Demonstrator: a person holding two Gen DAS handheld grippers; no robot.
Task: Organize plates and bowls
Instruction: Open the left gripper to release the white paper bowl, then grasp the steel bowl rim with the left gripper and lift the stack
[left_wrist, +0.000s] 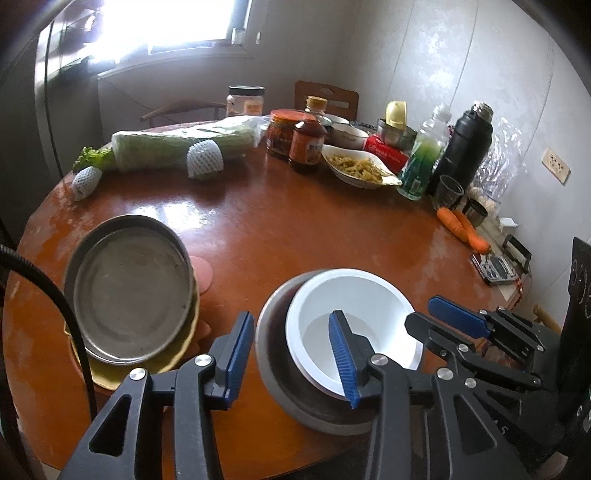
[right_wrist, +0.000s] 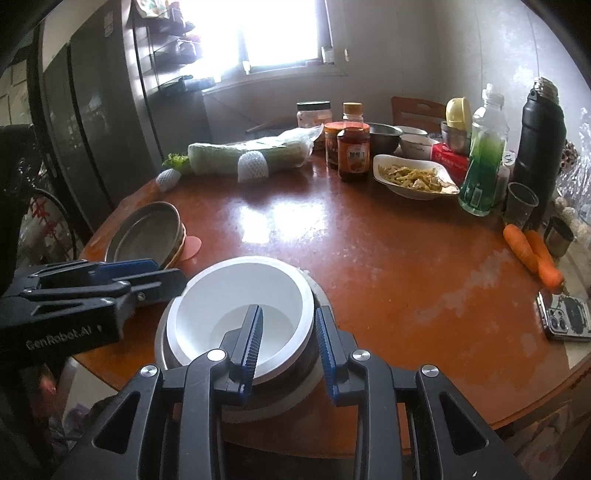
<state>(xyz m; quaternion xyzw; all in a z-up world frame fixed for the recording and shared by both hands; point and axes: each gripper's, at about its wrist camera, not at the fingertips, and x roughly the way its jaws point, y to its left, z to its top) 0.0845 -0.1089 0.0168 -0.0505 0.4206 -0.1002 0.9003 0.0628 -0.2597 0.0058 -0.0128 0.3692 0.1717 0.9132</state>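
A white bowl sits nested in a steel bowl near the table's front edge. My left gripper is open, its jaws straddling the left rims of both bowls. My right gripper is open, straddling the white bowl's right rim; it also shows in the left wrist view. A steel plate lies on a yellow plate at the left.
At the back stand jars and sauce bottles, a dish of food, a green bottle, a black flask and wrapped vegetables. Carrots and a phone lie right.
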